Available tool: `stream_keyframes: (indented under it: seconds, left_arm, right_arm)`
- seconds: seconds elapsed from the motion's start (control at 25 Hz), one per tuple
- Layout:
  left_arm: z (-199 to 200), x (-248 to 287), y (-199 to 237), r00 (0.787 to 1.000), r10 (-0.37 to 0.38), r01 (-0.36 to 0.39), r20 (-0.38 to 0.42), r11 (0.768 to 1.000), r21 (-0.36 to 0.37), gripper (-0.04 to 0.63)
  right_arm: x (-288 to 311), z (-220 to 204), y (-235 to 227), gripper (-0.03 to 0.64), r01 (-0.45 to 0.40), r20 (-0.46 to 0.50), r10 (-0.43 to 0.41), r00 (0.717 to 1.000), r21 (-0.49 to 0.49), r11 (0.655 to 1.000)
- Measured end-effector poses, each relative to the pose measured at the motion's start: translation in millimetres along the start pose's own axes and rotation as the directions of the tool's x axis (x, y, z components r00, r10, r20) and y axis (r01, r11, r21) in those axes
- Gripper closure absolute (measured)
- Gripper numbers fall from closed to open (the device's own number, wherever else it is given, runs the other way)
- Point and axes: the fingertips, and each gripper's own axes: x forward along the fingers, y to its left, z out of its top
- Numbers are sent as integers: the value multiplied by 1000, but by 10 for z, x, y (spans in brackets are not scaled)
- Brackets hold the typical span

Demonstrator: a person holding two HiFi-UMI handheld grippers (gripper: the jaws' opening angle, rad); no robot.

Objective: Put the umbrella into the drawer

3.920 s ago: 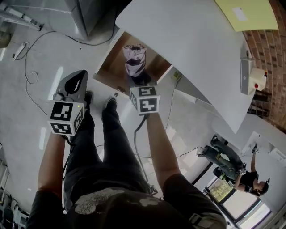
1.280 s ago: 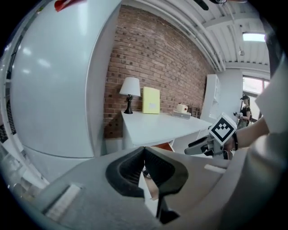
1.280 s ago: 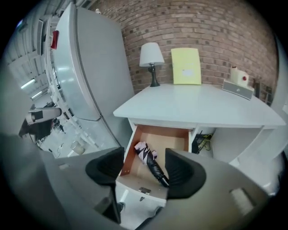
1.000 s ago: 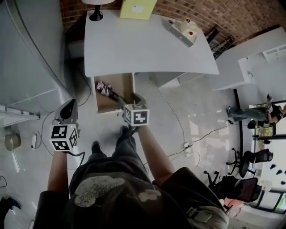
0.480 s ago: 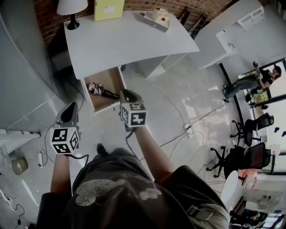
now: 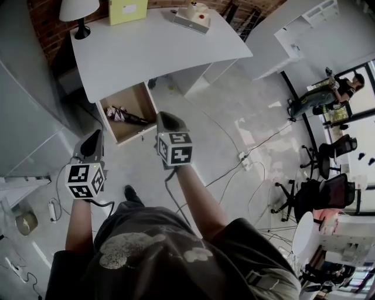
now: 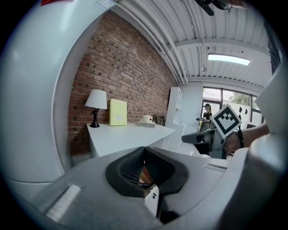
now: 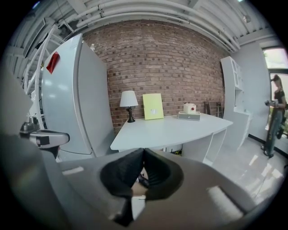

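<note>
The folded umbrella (image 6: 122,115), purple-and-white with a dark handle, lies inside the open wooden drawer (image 6: 140,99) under the white desk (image 6: 158,50). My right gripper (image 6: 164,118) is shut and empty, raised in front of the drawer's right corner and apart from it. In the right gripper view its pads (image 8: 143,151) meet with nothing between them. My left gripper (image 6: 94,135) hangs left of the drawer's front, also shut and empty. Its tips (image 7: 144,148) touch in the left gripper view.
On the desk stand a lamp (image 6: 79,12), a yellow box (image 6: 128,9) and a white device (image 6: 190,13). A grey fridge (image 6: 26,111) rises at the left. Cables (image 6: 240,157) trail over the floor. Office chairs (image 6: 328,155) and a person (image 6: 328,94) are far right.
The right gripper has let go of the umbrella, which stays in the drawer, then shut its jaws and risen back from the drawer. The left gripper has lifted a little.
</note>
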Motion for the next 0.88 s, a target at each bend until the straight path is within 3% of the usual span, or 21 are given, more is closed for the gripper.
stream_keyframes:
  seconds: [0.48, 0.88]
  left_arm:
    - [-17, -25, -654, 998, -63, 64, -6, 996, 59, 586]
    - [-60, -497, -1165, 996, -90, 89, -1, 993, 77, 584]
  right_arm:
    - [-673, -154, -258, 612, 27, 63, -29, 998, 40, 999]
    - [-1351, -319, -259, 612, 31, 89, -36, 995, 54, 998]
